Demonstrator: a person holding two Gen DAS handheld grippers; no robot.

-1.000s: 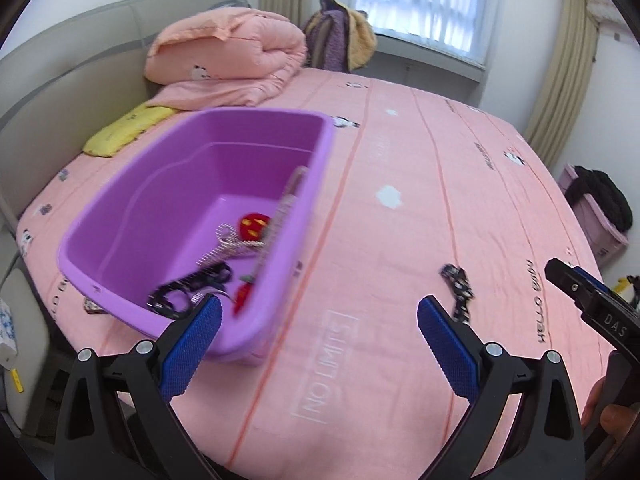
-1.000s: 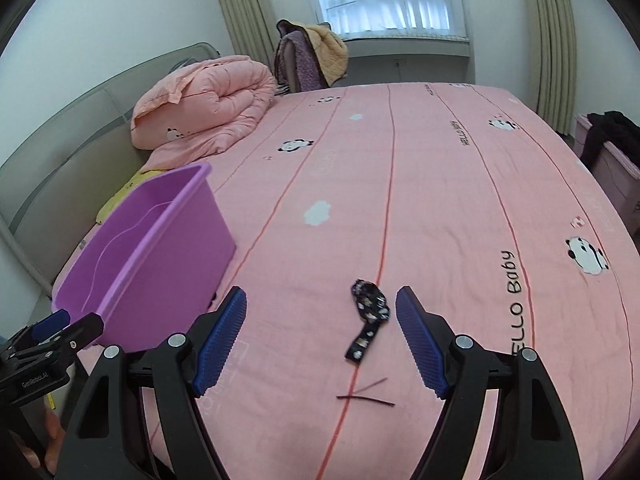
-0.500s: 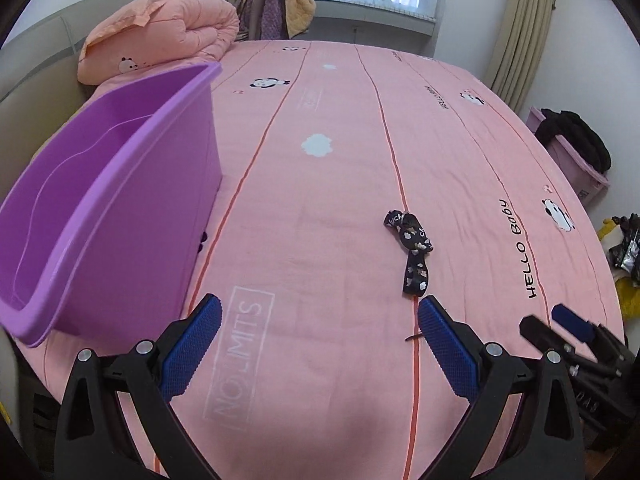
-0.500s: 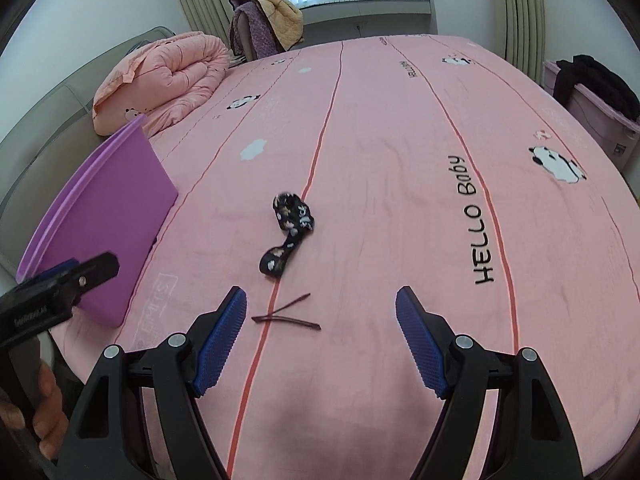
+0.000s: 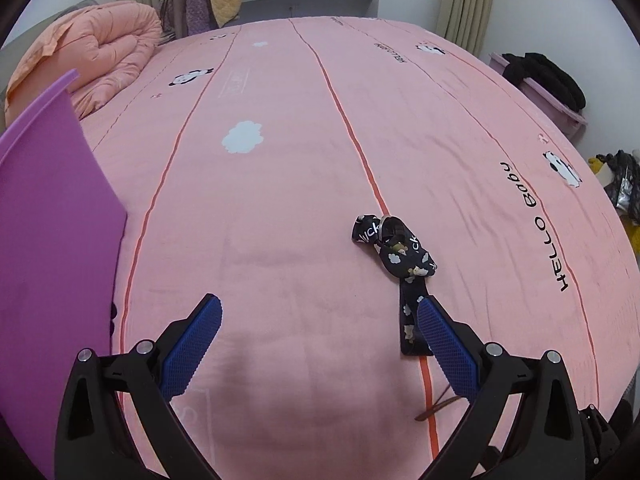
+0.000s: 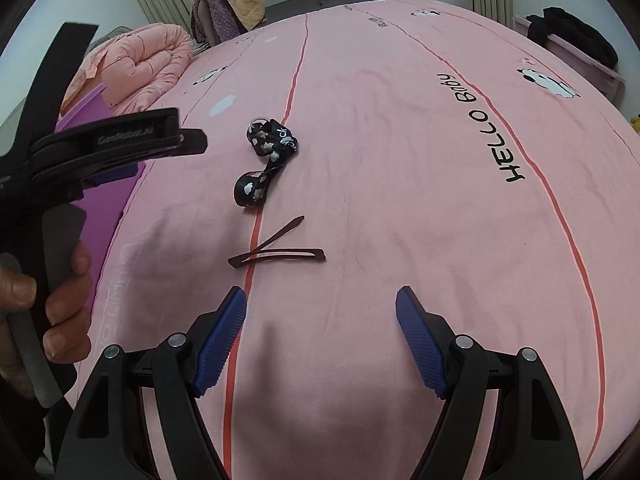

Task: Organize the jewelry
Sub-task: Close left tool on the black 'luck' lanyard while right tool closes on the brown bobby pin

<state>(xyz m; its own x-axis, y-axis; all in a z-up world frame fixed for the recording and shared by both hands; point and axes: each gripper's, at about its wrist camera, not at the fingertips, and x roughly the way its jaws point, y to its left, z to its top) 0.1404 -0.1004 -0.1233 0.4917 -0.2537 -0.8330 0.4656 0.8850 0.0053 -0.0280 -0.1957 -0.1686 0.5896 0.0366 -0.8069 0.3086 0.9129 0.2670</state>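
A black patterned strap with a small metal ring point(image 5: 402, 258) lies on the pink bedsheet; it also shows in the right wrist view point(image 6: 264, 160). A thin dark hair clip point(image 6: 278, 254) lies just in front of my right gripper point(image 6: 322, 300), which is open and empty above the sheet; the clip's end shows in the left wrist view point(image 5: 438, 406). My left gripper point(image 5: 318, 310) is open and empty, its right finger point(image 5: 444, 340) beside the strap's near end. The purple bin point(image 5: 52, 248) stands at the left; its inside is hidden.
A folded pink quilt point(image 5: 84, 60) lies at the far left of the bed. A chair with clothes point(image 5: 204, 0) stands by the window. A purple box with black clothes point(image 5: 548, 84) sits off the bed's right side. The left hand-held gripper body point(image 6: 100, 148) is at the left.
Both grippers have swung away from the purple bin and moved closer to the strap and hair clip. The bin's contents have left view. Both stay open.
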